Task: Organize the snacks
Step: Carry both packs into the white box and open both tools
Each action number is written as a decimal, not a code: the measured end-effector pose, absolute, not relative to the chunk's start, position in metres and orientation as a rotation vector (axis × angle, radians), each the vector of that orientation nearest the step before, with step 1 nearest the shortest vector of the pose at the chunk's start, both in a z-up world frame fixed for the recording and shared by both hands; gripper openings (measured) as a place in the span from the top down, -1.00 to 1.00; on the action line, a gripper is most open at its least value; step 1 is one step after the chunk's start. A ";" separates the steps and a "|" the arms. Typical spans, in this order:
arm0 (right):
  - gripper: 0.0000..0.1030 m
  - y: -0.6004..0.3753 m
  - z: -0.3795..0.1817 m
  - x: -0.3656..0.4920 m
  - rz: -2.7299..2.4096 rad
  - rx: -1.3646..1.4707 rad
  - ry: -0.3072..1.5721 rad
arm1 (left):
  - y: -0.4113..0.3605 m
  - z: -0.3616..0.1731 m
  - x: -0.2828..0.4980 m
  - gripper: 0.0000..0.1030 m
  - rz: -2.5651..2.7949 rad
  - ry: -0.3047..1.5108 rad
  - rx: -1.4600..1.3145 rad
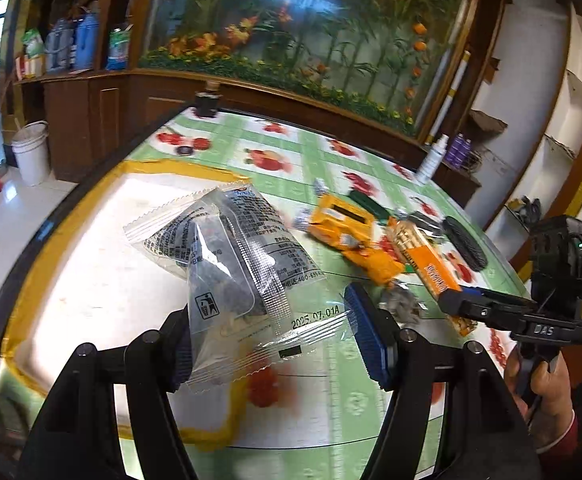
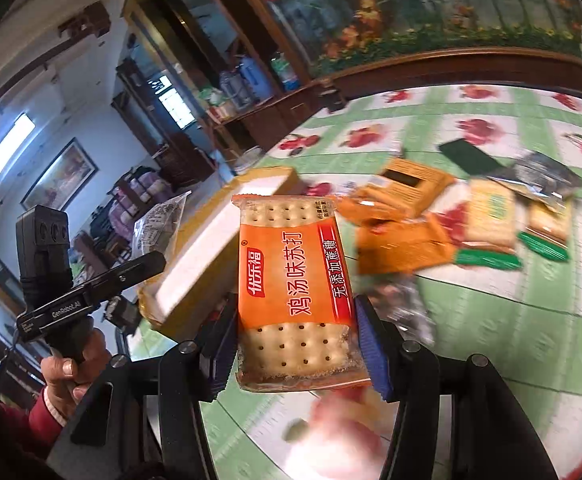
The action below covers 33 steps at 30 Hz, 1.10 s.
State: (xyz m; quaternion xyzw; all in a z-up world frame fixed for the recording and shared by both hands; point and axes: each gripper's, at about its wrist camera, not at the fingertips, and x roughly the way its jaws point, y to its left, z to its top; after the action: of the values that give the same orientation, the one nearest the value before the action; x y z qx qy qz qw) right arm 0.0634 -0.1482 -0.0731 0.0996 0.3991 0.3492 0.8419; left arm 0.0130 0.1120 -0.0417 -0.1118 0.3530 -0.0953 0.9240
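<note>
My left gripper (image 1: 275,332) is shut on a clear plastic snack packet (image 1: 231,256) with dark contents, held in the air over a white foam box (image 1: 91,280) edged with yellow tape. My right gripper (image 2: 295,344) is shut on an orange soda-cracker packet (image 2: 291,276), held upright above the table. The left wrist view shows the right gripper (image 1: 451,300) to the right with that orange packet (image 1: 435,272). In the right wrist view the left gripper (image 2: 159,258) carries the clear packet (image 2: 159,220) beside the foam box (image 2: 211,240). A pile of snack packets (image 2: 411,200) lies on the floral tablecloth.
Orange packets (image 1: 343,228), green-ended cracker packets (image 2: 491,220) and silver wrappers (image 2: 547,176) are scattered beyond the box. A white spray bottle (image 1: 431,160) and a dark jar (image 1: 207,104) stand at the table's far edge. A white bucket (image 1: 31,152) sits on the floor at left.
</note>
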 end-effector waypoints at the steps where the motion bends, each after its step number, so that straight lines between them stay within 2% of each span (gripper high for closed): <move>1: -0.08 -0.138 -0.071 0.065 0.752 0.206 0.840 | 0.121 -0.044 0.014 -0.29 -0.165 0.731 -0.230; 14: -0.08 0.022 -0.085 0.110 0.920 0.129 0.926 | 0.179 -0.091 0.034 -0.30 0.031 0.877 -0.185; 19: -0.07 0.053 -0.106 0.123 0.907 0.091 0.975 | 0.179 -0.102 0.035 -0.33 0.059 0.923 -0.127; 26: -0.07 0.068 -0.107 0.128 0.890 0.008 0.982 | 0.180 -0.111 0.032 -0.46 0.145 0.947 -0.060; 29: -0.12 0.068 -0.107 0.129 0.873 0.006 0.973 | 0.176 -0.109 0.030 -0.46 0.185 0.932 -0.016; 31: -0.28 0.066 -0.108 0.132 0.859 0.019 0.979 | 0.177 -0.108 0.030 -0.46 0.203 0.927 -0.013; 33: -0.30 0.058 -0.106 0.132 0.853 0.045 0.975 | 0.179 -0.104 0.028 -0.46 0.219 0.914 -0.019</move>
State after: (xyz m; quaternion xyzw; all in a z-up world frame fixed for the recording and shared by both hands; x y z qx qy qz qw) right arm 0.1324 0.0576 -0.1059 0.0209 0.4539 0.3975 0.7972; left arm 0.0277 0.1793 -0.1037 -0.0093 0.4403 0.1055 0.8916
